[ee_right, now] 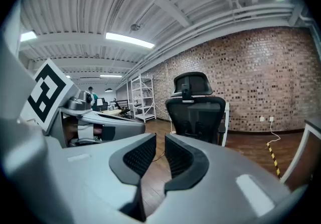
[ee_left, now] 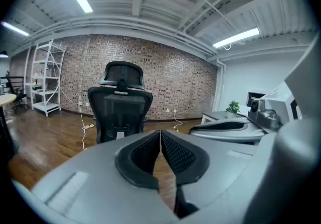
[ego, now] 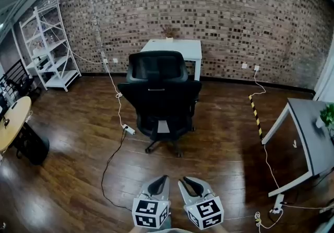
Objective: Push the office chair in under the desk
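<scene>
The black office chair (ego: 159, 88) stands on the wood floor with its back toward me, just in front of the white desk (ego: 172, 46) at the brick wall. Both grippers are low at the near edge of the head view, well short of the chair and touching nothing. My left gripper (ego: 166, 177) is shut with its tips together and nothing in it. My right gripper (ego: 182, 179) has a narrow gap between its pads, also with nothing in it. The left gripper view shows the chair (ee_left: 120, 105) beyond the left gripper (ee_left: 160, 132). In the right gripper view the chair (ee_right: 195, 110) is ahead of the right gripper (ee_right: 160, 140).
A cable with a power strip (ego: 129, 130) lies on the floor left of the chair. A white shelf (ego: 49, 49) stands at the far left, a round wooden table (ego: 13, 119) at the left edge. A grey table (ego: 313, 138) and striped floor tape (ego: 255, 114) are on the right.
</scene>
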The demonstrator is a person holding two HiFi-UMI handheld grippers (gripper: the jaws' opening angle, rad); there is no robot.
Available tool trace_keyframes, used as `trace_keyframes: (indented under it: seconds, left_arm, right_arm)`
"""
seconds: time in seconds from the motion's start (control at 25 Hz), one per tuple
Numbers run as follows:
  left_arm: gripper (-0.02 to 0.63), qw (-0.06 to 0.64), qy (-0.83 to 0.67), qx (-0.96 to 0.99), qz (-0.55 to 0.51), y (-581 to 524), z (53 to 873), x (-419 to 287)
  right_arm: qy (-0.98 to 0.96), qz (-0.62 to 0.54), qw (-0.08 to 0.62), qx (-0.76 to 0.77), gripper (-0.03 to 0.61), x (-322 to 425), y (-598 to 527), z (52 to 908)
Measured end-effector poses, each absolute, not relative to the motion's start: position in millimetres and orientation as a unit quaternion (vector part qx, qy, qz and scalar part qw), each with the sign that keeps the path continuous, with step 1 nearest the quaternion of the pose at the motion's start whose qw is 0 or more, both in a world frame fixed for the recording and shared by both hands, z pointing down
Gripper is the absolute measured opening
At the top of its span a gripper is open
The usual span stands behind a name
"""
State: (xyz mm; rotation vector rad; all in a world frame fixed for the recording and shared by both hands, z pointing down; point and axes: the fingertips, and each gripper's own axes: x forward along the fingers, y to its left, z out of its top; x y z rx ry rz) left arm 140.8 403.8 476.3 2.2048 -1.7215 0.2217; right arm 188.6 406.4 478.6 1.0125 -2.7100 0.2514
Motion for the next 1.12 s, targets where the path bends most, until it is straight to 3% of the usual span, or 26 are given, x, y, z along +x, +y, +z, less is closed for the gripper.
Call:
trace_keyframes:
  seconds: [0.68,1.12]
  left_arm:
    - [0.042,0.178,-0.573,0.796,0.080,277.1,472.9,50.3]
    - [0.060,0.154,-0.556,0.815,0.057,232.8,459.6,2.7]
  right_arm:
    - [-0.914,0.083,0.122,0.377,0.063,113.2,279.4,469.0]
    - [-0.910,0.049,0.108,0.397,0.117,87.4,231.8,446.9]
